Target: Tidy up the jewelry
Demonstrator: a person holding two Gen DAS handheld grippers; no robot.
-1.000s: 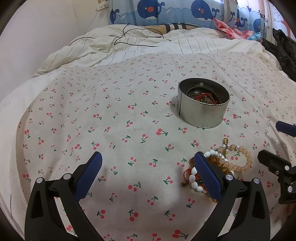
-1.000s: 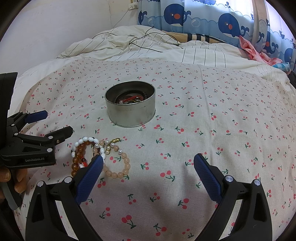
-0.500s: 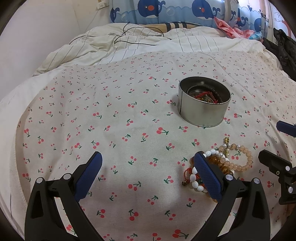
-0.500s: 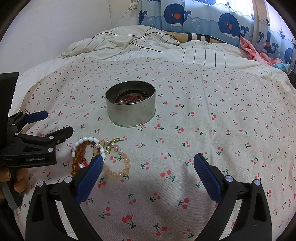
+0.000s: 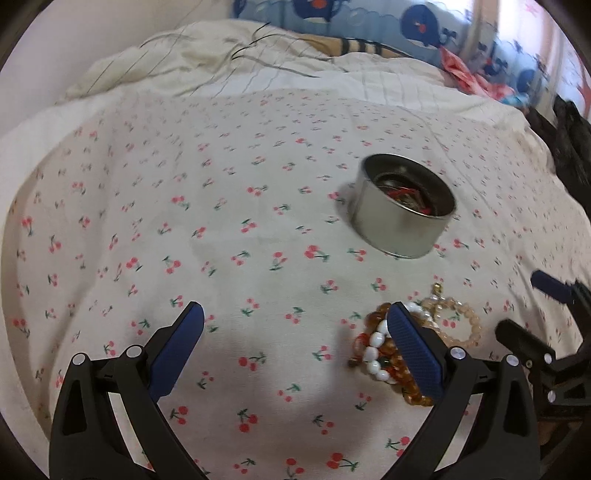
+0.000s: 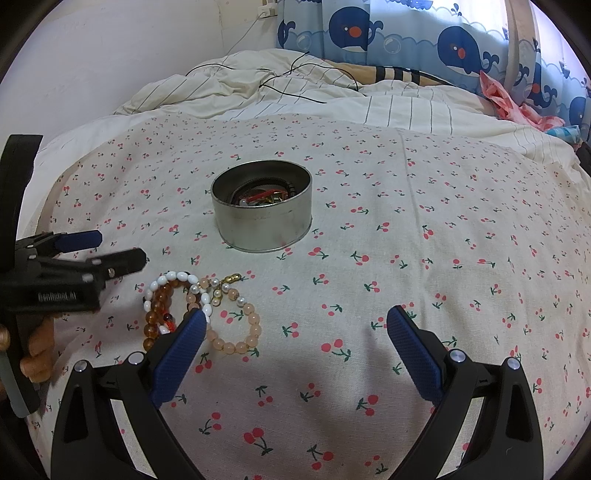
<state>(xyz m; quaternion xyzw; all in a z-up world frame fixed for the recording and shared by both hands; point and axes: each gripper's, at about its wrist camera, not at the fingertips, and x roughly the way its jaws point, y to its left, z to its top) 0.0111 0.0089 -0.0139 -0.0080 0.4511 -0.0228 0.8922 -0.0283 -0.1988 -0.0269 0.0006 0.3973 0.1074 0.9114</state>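
Three bead bracelets lie tangled on the cherry-print sheet: a white one (image 6: 176,277) (image 5: 373,352), an amber one (image 6: 158,311) (image 5: 405,387) and a peach one (image 6: 241,335) (image 5: 466,325). Behind them stands a round metal tin (image 6: 262,221) (image 5: 400,221) holding other jewelry. My left gripper (image 5: 295,332) (image 6: 110,248) is open, its right finger over the white and amber beads. Just right of the bracelets, my right gripper (image 6: 295,320) (image 5: 532,310) is open too, its left finger overlapping the pile. Nothing sits between either pair of fingers.
The bed's cherry-print sheet (image 6: 424,236) gives way at the back to a rumpled striped duvet (image 6: 258,81) with a thin black cable (image 6: 295,79). Whale-pattern curtains (image 6: 406,33) hang behind, with pink fabric (image 6: 513,103) at the far right. A hand (image 6: 35,354) holds the left gripper.
The left wrist view has tilted and blurred, so the left gripper is rolling slightly. The bracelets, the tin and the right gripper stay where they were.
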